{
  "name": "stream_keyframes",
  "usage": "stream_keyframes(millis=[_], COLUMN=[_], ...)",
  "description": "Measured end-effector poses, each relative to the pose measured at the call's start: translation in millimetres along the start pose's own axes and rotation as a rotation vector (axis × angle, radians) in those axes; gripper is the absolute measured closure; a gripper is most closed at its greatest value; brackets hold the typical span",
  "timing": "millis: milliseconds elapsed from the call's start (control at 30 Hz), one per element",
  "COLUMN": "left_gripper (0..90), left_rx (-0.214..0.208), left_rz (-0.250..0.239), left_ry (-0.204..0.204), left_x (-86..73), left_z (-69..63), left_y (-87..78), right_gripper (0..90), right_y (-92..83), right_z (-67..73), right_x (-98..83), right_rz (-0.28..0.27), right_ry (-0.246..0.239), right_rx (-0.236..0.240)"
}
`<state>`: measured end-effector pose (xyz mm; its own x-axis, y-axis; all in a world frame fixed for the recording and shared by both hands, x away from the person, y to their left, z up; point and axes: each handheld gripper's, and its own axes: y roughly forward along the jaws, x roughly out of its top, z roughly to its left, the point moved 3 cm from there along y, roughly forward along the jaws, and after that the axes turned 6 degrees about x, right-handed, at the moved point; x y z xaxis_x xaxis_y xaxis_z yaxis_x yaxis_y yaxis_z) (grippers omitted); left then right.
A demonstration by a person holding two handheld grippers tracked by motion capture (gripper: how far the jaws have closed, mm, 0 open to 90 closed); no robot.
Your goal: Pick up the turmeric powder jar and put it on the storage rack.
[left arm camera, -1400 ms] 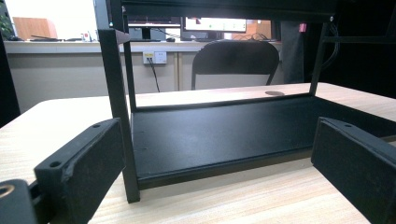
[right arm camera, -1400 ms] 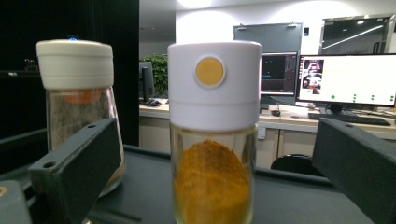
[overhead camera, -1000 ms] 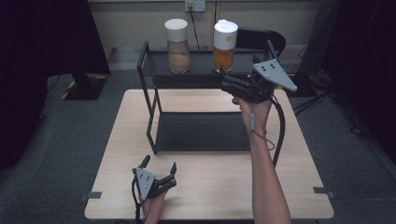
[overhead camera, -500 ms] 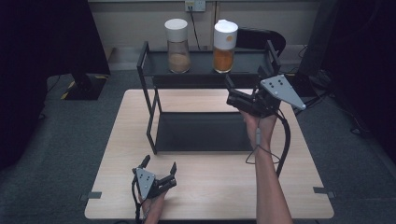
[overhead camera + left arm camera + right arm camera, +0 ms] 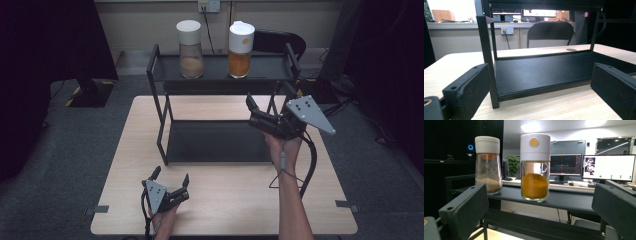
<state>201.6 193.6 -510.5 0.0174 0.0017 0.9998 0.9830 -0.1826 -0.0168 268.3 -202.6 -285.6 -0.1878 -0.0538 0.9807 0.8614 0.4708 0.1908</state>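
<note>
A black two-tier rack (image 5: pixel 215 76) stands on the wooden table. Its top shelf carries a jar of brown powder (image 5: pixel 190 50) and a jar of orange powder (image 5: pixel 240 50), both upright with white lids. My right gripper (image 5: pixel 252 112) hangs open and empty in the air at the rack's right side, below the top shelf and aimed toward the jars. In the right gripper view the orange jar (image 5: pixel 535 170) stands centred between the jaws, farther off, with the brown jar (image 5: pixel 488 167) to its left. My left gripper (image 5: pixel 172 175) rests open near the table's front edge, facing the rack's lower shelf (image 5: pixel 544 72).
The rack's lower shelf (image 5: pixel 215 142) is bare. A black chair (image 5: pixel 272 42) stands behind the table, and a wall socket (image 5: pixel 209 6) with a cable sits behind the jars. The table's bare wood (image 5: pixel 240 200) stretches in front of the rack.
My right gripper has dropped from beside the top shelf and drawn back a little to the right. The left gripper and both jars have stayed put.
</note>
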Motion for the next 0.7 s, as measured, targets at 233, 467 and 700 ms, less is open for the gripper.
stream_keyframes(millis=[233, 467, 700], left_gripper=[2.4, 2.4, 2.4], left_rx=[-0.001, -0.001, -0.002], left_rz=[-0.001, -0.001, -0.002], left_ry=[0.001, 0.002, 0.003], left_x=[-0.1, -0.2, -0.3], left_z=[-0.1, -0.2, -0.2], left_y=[-0.1, -0.1, -0.1], right_gripper=[0.0, 0.0, 0.0], right_y=[-12.0, -25.8, -42.1], right_z=[1.7, 4.4, 8.0], right_x=[-8.8, -20.1, -29.7], right_rz=[0.015, 0.001, -0.003], right_ry=[-0.015, -0.008, -0.02], right_rx=[0.001, -0.001, -0.019])
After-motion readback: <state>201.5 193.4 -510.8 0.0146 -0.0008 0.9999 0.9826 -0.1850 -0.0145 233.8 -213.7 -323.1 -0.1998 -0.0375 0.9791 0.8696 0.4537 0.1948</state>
